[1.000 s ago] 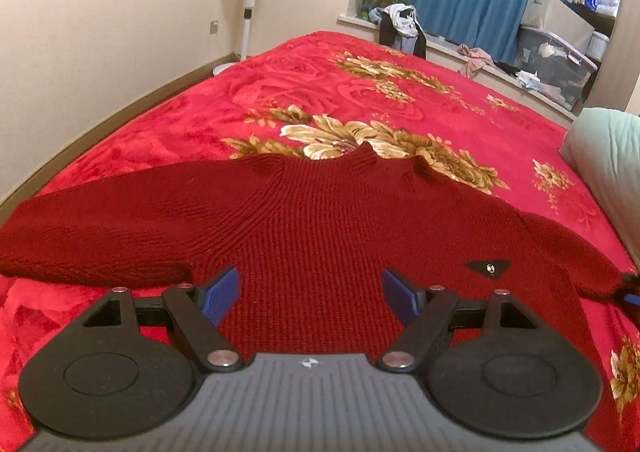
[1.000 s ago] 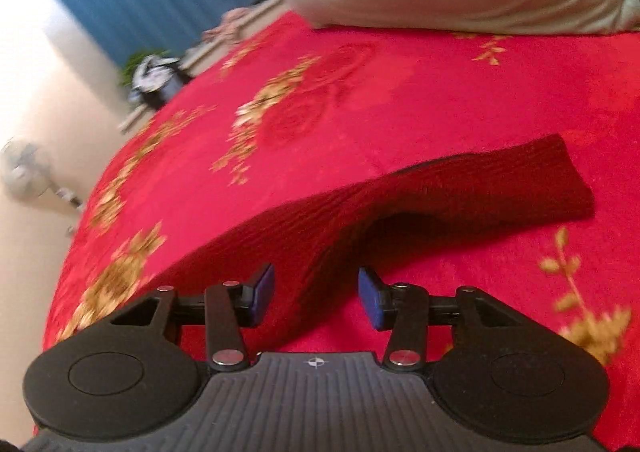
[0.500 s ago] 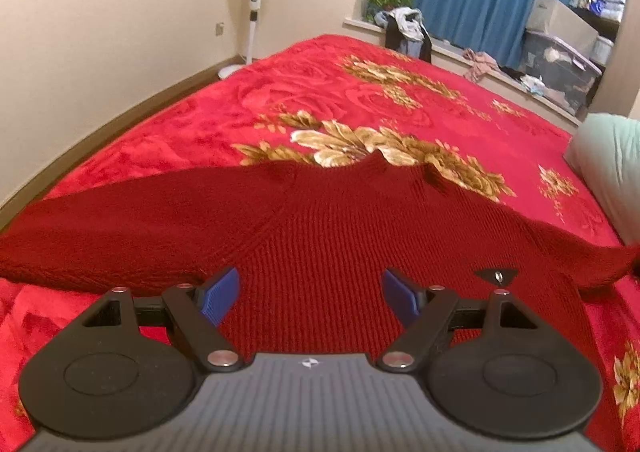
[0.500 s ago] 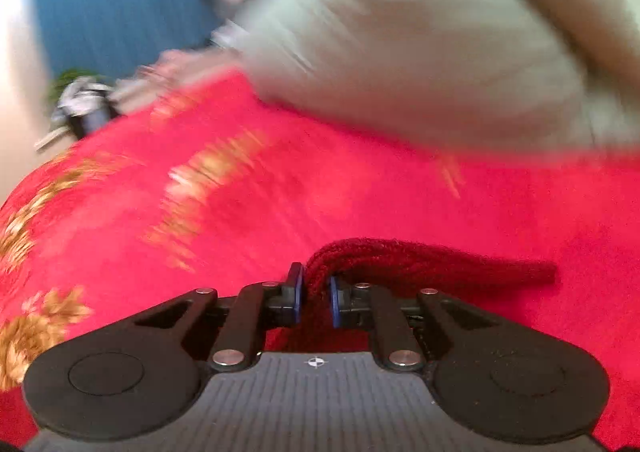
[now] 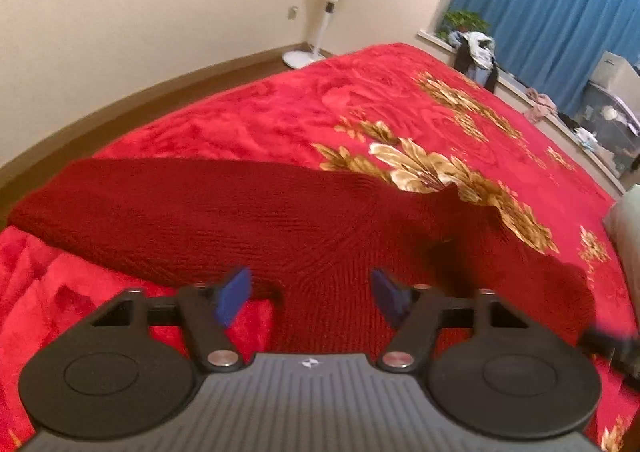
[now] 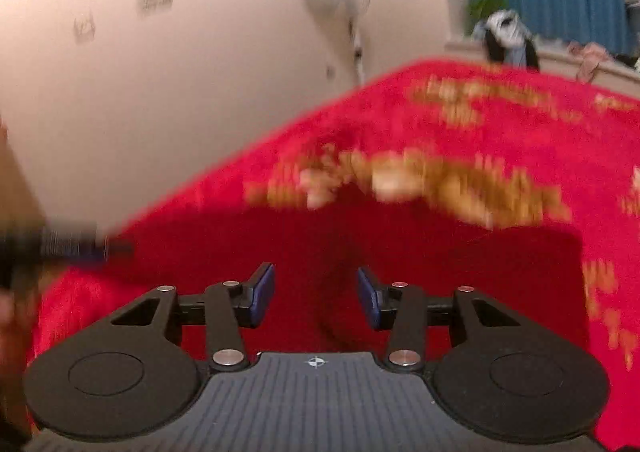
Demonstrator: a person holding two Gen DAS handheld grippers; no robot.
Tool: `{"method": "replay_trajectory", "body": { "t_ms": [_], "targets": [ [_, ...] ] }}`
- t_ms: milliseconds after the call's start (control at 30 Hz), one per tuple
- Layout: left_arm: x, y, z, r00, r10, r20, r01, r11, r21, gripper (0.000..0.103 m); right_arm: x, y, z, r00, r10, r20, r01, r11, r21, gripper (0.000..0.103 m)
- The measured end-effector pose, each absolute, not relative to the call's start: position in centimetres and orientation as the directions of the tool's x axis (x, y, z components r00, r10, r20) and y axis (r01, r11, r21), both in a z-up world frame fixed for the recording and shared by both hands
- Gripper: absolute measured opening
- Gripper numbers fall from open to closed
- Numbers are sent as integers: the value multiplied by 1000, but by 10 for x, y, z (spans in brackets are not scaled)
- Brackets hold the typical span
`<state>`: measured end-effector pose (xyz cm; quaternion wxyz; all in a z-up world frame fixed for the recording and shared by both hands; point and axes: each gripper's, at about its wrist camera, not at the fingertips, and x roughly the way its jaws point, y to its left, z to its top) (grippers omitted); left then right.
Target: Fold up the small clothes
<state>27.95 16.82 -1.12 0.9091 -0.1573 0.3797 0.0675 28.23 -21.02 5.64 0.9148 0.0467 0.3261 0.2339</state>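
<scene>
Left wrist view: the dark red sweater [image 5: 304, 220] lies flat on the red floral bed [image 5: 360, 104]. Its one outstretched sleeve [image 5: 132, 200] runs long-ways toward the left, with the cuff end far out at the left edge. The left claw [image 5: 310, 292] is released, jaws spread wide and holding nothing, and hangs just above the near part of the sweater where that sleeve joins the body. On the right the knit looks already doubled over onto the body, with a dark fold shadow beside the collar. The remaining sleeve therefore lies left of this claw, which I judge the nearer one for bringing it across.

Right wrist view: badly blurred. The right claw [image 6: 316, 292] is also released and empty, poised over the sweater [image 6: 400, 252] near its right side. The other tool [image 6: 60, 248] shows at the left margin.
</scene>
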Motion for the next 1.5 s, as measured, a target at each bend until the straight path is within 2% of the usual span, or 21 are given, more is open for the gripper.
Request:
{"method": "replay_trajectory", "body": {
  "t_ms": [100, 233, 400, 467, 567, 667, 700, 733, 767, 933, 1000, 1100, 1133, 1167, 1200, 1267, 1333, 1400, 1500],
  "targets": [
    [285, 165, -16, 697, -72, -713, -187, 942, -278, 48, 250, -239, 41, 652, 432, -623, -363, 899, 244, 46],
    [299, 154, -33, 664, -204, -719, -100, 929, -357, 47, 208, -292, 31, 655, 330, -679, -300, 939, 168, 48],
    [328, 149, -66, 614, -369, -698, -83, 849, -522, 47, 165, -330, -11, 615, 170, -770, -200, 978, 57, 48],
    [339, 148, -79, 597, -378, -707, -110, 835, -539, 47, 157, -339, -31, 606, 118, -787, -150, 988, 32, 48],
    [352, 152, -100, 587, -360, -725, -203, 801, -563, 47, 143, -337, -36, 656, 115, -746, -131, 991, 37, 48],
    [360, 157, -110, 617, -362, -699, -258, 746, -614, 47, 137, -329, -39, 675, 88, -732, -146, 989, -16, 48],
    [363, 157, -109, 627, -357, -692, -257, 744, -617, 44, 136, -329, -39, 681, 85, -727, -149, 989, -24, 48],
    [365, 156, -108, 640, -341, -688, -253, 752, -608, 15, 136, -328, -40, 687, 86, -722, -151, 988, -27, 48],
    [366, 155, -105, 649, -317, -691, -246, 773, -585, 8, 136, -328, -41, 692, 88, -717, -154, 988, -27, 48],
    [350, 163, -62, 735, -218, -641, -208, 828, -521, 7, 137, -331, -39, 701, 90, -707, -160, 987, -33, 48],
    [344, 167, -55, 740, -168, -651, -227, 849, -477, 7, 132, -329, -36, 703, 86, -706, -162, 986, -41, 49],
    [347, 160, -61, 647, -95, -757, -258, 906, -334, 10, 132, -330, -36, 700, 93, -708, -149, 989, -18, 50],
    [343, 155, -56, 658, -20, -753, -272, 926, -262, 10, 132, -330, -35, 700, 94, -708, -147, 989, -14, 50],
    [336, 149, -46, 701, 36, -713, -256, 945, -204, 10, 132, -330, -35, 700, 94, -708, -148, 989, -15, 50],
    [331, 142, -38, 736, 45, -675, -219, 960, -176, 10, 132, -330, -35, 702, 92, -707, -149, 989, -19, 50],
    [327, 130, -35, 769, -38, -638, -120, 972, -202, 14, 132, -329, -35, 704, 88, -705, -148, 989, -25, 50],
    [334, 121, -51, 724, -127, -679, -50, 971, -235, 23, 131, -328, -36, 706, 85, -703, -146, 989, -26, 50],
    [344, 116, -81, 604, -141, -784, -49, 976, -213, 24, 130, -329, -35, 709, 85, -700, -142, 990, -23, 50],
    [339, 120, -75, 625, -154, -765, -42, 972, -229, 24, 129, -331, -28, 699, 82, -711, -112, 994, 4, 48]
  ]
}}
